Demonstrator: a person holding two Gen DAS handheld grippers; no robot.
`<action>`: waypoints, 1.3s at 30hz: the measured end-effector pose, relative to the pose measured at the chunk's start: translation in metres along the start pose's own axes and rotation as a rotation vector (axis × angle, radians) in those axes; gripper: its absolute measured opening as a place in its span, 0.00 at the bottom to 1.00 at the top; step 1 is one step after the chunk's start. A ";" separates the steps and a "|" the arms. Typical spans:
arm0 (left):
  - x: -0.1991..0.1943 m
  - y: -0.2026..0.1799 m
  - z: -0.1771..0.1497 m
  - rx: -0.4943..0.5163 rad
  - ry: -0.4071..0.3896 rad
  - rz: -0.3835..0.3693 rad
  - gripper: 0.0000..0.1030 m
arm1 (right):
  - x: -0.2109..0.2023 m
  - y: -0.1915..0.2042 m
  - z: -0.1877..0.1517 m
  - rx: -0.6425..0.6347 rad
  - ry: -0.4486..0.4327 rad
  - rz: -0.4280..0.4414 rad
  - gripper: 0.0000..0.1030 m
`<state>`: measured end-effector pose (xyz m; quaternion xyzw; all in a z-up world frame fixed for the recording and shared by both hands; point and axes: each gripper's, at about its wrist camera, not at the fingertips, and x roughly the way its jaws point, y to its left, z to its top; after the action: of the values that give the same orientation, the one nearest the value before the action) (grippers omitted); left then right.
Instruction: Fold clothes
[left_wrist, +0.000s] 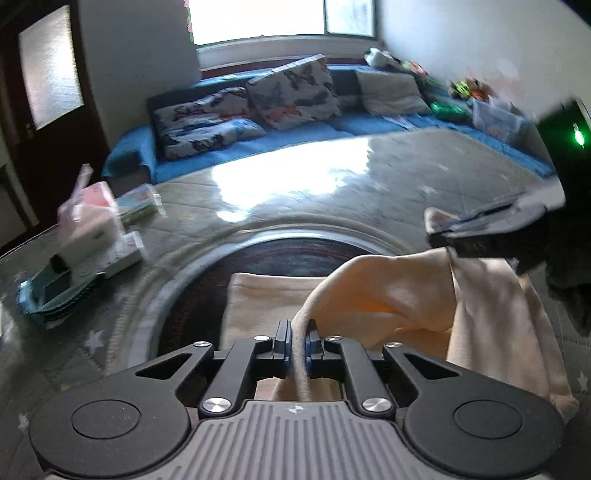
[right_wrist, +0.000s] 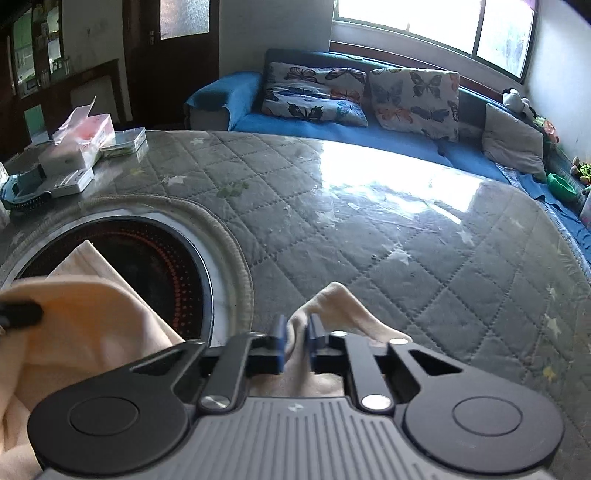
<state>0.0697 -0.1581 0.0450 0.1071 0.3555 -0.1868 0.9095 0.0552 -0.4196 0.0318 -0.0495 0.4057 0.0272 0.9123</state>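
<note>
Both hand-held grippers, left (left_wrist: 298, 341) and right (right_wrist: 295, 338), clamp the cream cloth (left_wrist: 388, 302) near a tissue box (right_wrist: 83, 142).

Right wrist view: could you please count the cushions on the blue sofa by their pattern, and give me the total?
Butterfly-print cushions: 2, a low one and an upright one on the blue sofa.
Plain grey cushions: 1.
Total: 3.
</note>
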 end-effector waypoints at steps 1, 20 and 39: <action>-0.005 0.005 -0.001 -0.014 -0.008 0.014 0.08 | -0.003 -0.001 -0.001 0.004 -0.006 -0.002 0.06; -0.126 0.104 -0.097 -0.287 -0.042 0.271 0.07 | -0.144 -0.051 -0.055 0.016 -0.242 -0.111 0.05; -0.181 0.087 -0.154 -0.229 0.003 0.249 0.14 | -0.179 -0.082 -0.127 0.067 -0.134 -0.181 0.08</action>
<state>-0.1101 0.0186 0.0630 0.0465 0.3600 -0.0309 0.9313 -0.1507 -0.5170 0.0854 -0.0536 0.3382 -0.0655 0.9373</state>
